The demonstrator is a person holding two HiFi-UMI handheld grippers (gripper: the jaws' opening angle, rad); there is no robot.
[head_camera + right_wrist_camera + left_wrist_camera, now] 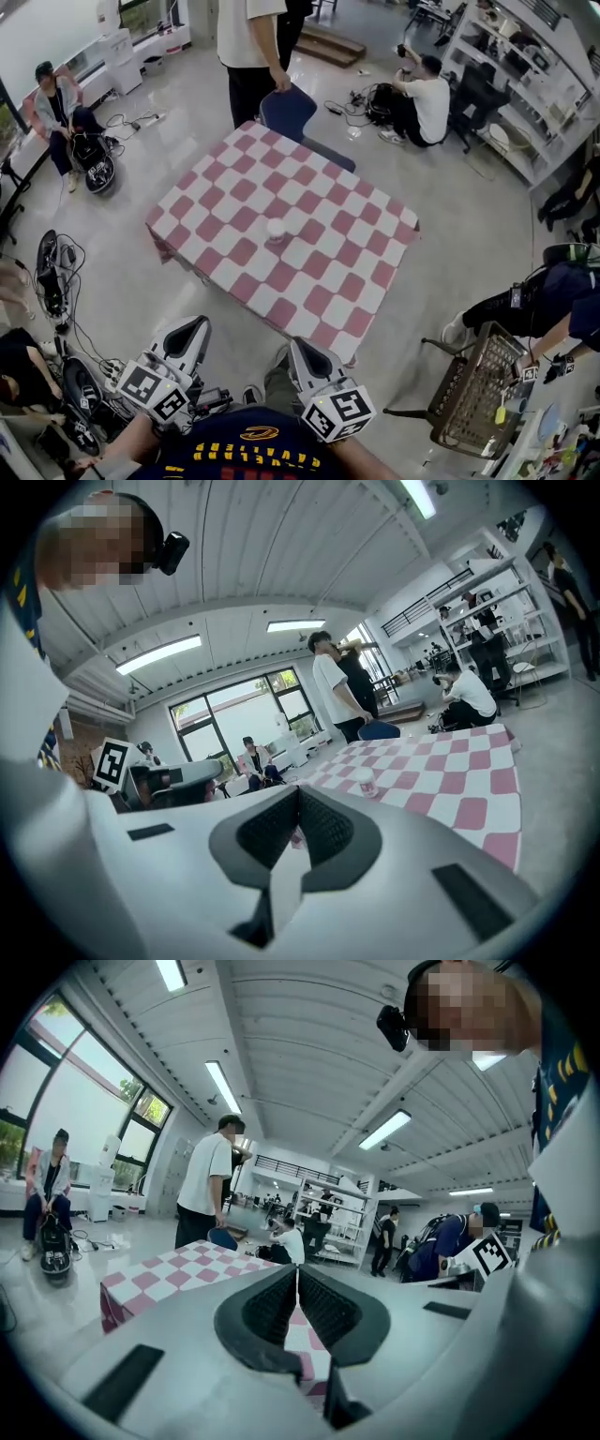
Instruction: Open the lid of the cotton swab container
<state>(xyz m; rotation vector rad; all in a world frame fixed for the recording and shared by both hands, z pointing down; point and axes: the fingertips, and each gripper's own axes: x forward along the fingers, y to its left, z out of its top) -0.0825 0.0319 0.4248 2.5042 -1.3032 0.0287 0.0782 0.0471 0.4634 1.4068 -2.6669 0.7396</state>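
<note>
The cotton swab container (275, 230), a small whitish tub with its lid on, stands near the middle of the table's red-and-white checked cloth (309, 272). The right gripper view shows the container (365, 782) far off, beyond the jaws. Both grippers are held low, close to my body and well short of the table. My left gripper (200, 324) is shut with nothing in it, its ribbed pads meeting (297, 1271). The right gripper (293, 344) is also shut and empty (300, 795). I cannot find the container in the left gripper view.
A blue chair (291, 112) stands at the table's far side beside a standing person (248, 47). More people sit on the floor at the back right (422, 103) and left (56, 108). A wire basket (478, 394) is at the right, and cables (56, 281) lie at the left.
</note>
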